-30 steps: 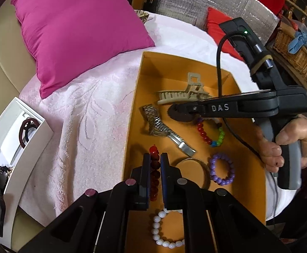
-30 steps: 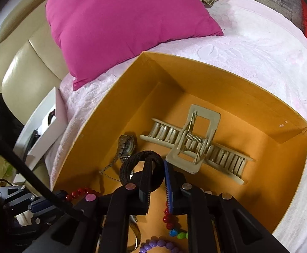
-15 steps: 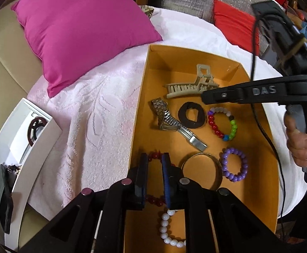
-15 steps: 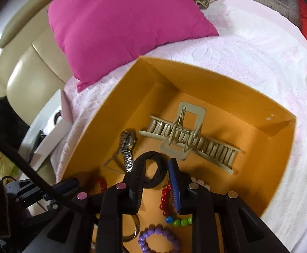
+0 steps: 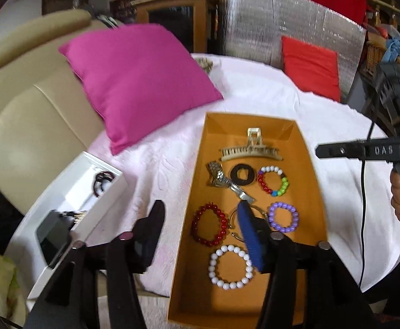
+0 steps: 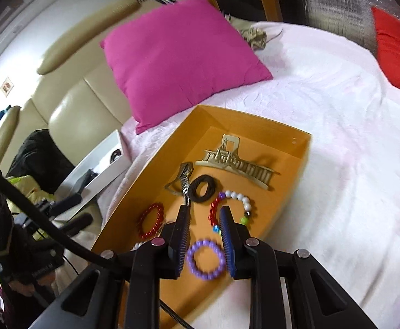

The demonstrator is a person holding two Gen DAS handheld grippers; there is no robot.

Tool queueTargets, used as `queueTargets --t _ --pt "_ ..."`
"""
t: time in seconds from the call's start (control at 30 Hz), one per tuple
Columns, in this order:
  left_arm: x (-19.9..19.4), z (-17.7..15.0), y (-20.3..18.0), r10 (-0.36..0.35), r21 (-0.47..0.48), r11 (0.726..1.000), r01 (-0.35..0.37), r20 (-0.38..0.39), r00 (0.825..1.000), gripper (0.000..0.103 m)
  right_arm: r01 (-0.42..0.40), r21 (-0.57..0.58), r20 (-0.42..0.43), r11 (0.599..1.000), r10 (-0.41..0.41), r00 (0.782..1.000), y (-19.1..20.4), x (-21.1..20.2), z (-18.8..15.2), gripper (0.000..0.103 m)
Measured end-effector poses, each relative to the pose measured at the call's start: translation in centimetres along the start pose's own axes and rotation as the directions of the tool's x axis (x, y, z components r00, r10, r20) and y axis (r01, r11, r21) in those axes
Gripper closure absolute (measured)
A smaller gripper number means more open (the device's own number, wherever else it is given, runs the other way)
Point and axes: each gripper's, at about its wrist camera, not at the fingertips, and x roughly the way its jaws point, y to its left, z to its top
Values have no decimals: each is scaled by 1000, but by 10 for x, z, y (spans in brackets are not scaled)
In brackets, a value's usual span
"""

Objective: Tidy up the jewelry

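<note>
An orange box [image 5: 311, 164] on the bed holds a beige claw clip [image 5: 250, 150], a metal watch [image 5: 222, 178], a black hair tie [image 5: 242, 175], a multicolour bead bracelet [image 5: 272, 180], and dark red [image 5: 208, 224], purple [image 5: 283, 217] and white [image 5: 231, 267] bead bracelets. My left gripper [image 5: 201, 213] hovers above the box's near left side, its jaws opening wide with nothing between them. My right gripper [image 6: 205, 209] hangs over the bracelets [image 6: 205, 260], slightly open and holding nothing. One left finger partly hides a metal bangle [image 5: 234, 219].
A pink cushion [image 5: 142, 82] and a red cushion [image 5: 309, 65] lie on the pale pink blanket [image 5: 158, 170]. To the left stands a white box [image 5: 101, 192] with more jewellery and a dark phone [image 5: 51, 235]. Behind it is a beige sofa [image 5: 27, 126].
Both grippers rose and drew back from the box. The left let go of the dark red bracelet and spread wide. The right released the black hair tie beside the watch.
</note>
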Motion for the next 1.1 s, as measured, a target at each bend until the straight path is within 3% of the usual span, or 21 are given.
queueTargets --t 0.13,0.4,0.53,0.67,0.93,1.1 --pt "-43 -2 -12 55 -4 998 -55 97 994 26 -4 -8 56 1000 4 998 2 -30 -19 77" --pt "-105 -13 -58 180 -6 983 -184 226 957 15 32 -133 202 991 -4 979 33 -95 -69 77" --pt "-125 -25 -82 203 2 978 -209 238 950 11 63 -183 268 981 -12 963 51 -124 -96 71" --pt "-145 -39 -95 274 -25 961 -276 247 929 10 73 -198 321 977 -6 947 60 -148 -118 54" --pt "-186 -65 -91 389 -72 920 -384 272 880 7 58 -202 389 978 25 921 68 -191 -155 54" --pt "-207 -73 -82 394 -124 919 -375 258 882 7 56 -219 424 974 43 905 79 -209 -173 51"
